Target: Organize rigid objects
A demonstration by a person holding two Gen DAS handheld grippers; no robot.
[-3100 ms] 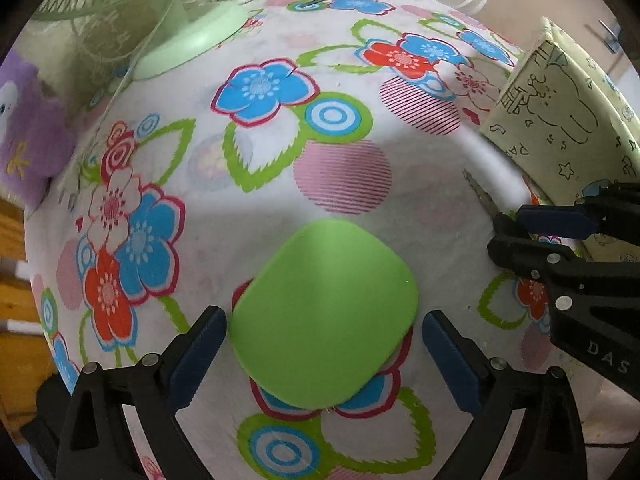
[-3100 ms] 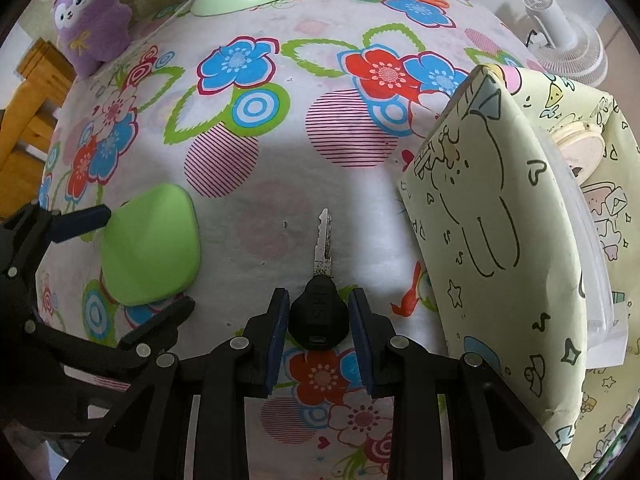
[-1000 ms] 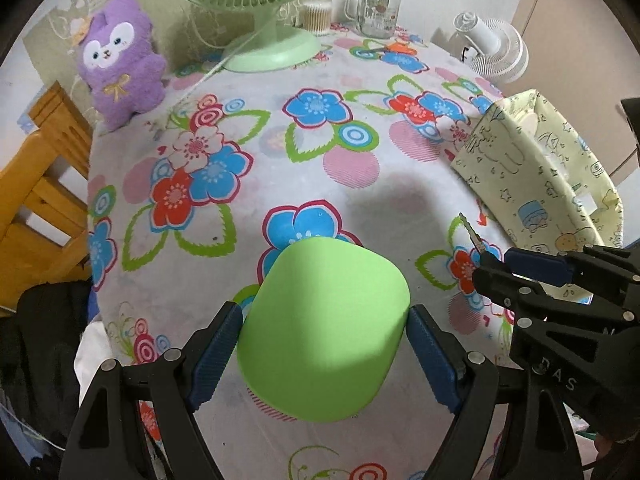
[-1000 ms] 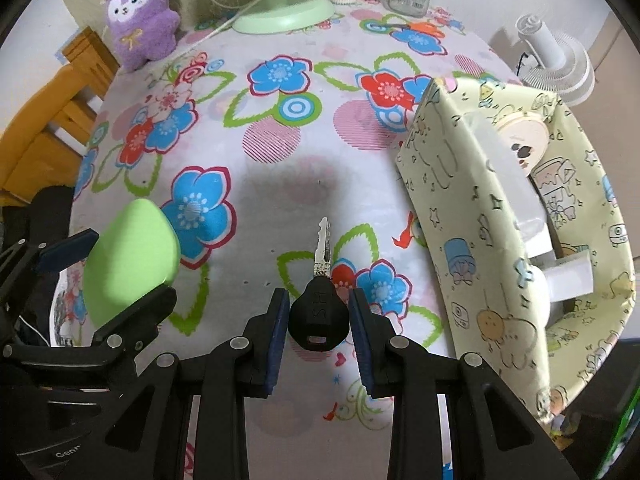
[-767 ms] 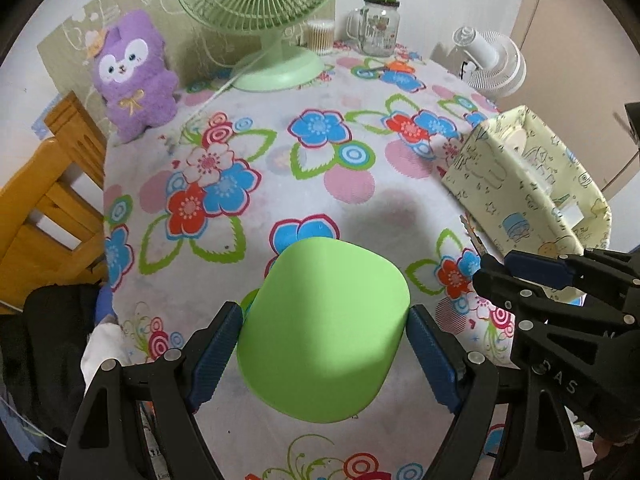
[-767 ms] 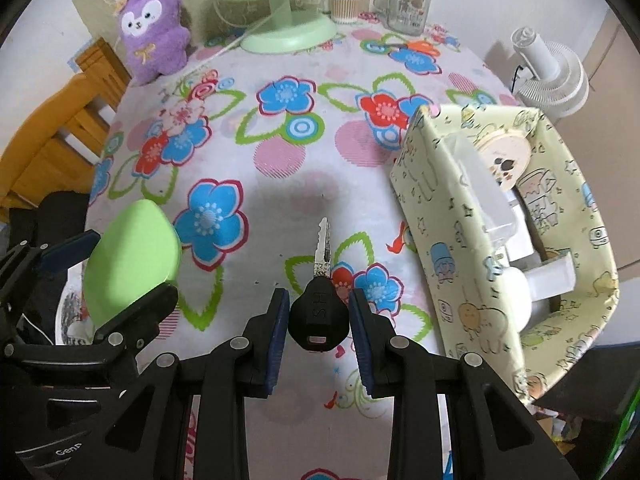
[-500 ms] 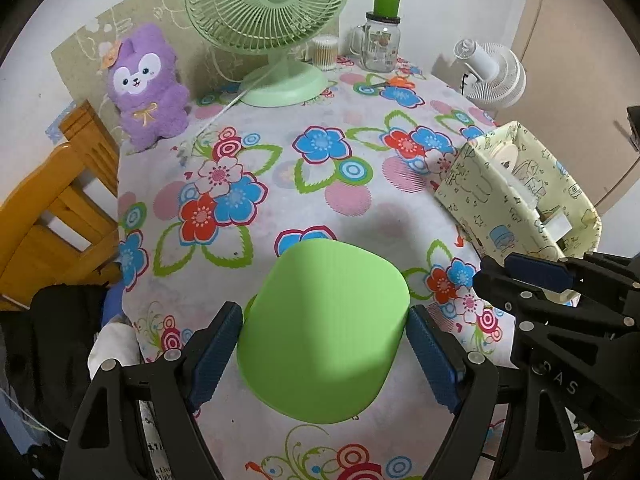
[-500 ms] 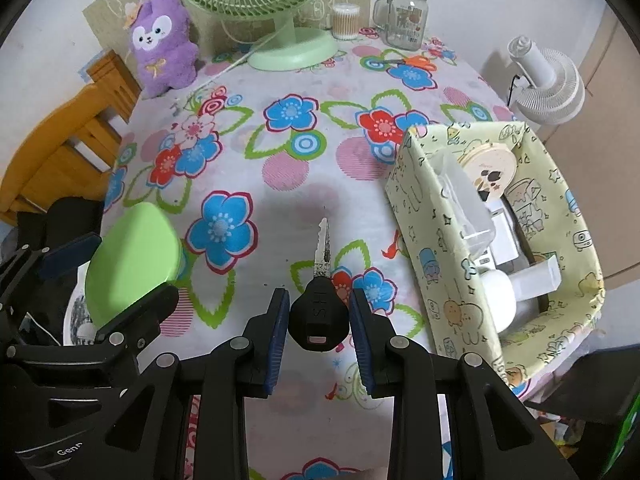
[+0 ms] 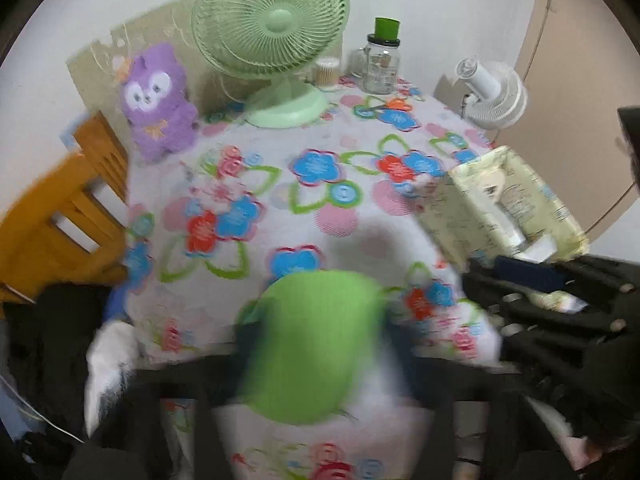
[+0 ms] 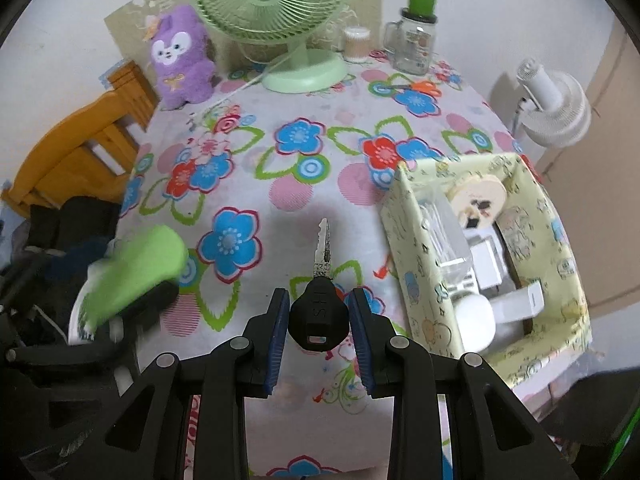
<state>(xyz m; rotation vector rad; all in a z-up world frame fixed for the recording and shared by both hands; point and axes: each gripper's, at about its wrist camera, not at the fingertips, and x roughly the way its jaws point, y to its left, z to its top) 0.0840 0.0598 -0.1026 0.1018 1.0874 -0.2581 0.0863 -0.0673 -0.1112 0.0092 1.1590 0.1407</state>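
- Key, black-headed with a worn silver blade, sits clamped by its head in the right gripper, blade pointing out over the flowered tablecloth, just beside the near-left wall of the yellow storage box.
- Green lid, a flat rounded-square piece of plain bright green, lies between the fingers of the left gripper, well to the left of the storage box and above the table's near edge.
- Left jaws are closing at this moment with the lid between them; that view is too smeared to show whether the pads press on it.
- Risk: if the jaws bite unevenly on the lid's smooth curved rim, I judge it could squirt out and fall past the table edge.
- Risk: the key is held only by its small rounded head, so a knock of the blade on the box wall could twist it loose.
- Risk: the box already holds white containers, so a careless drop may bounce off them.
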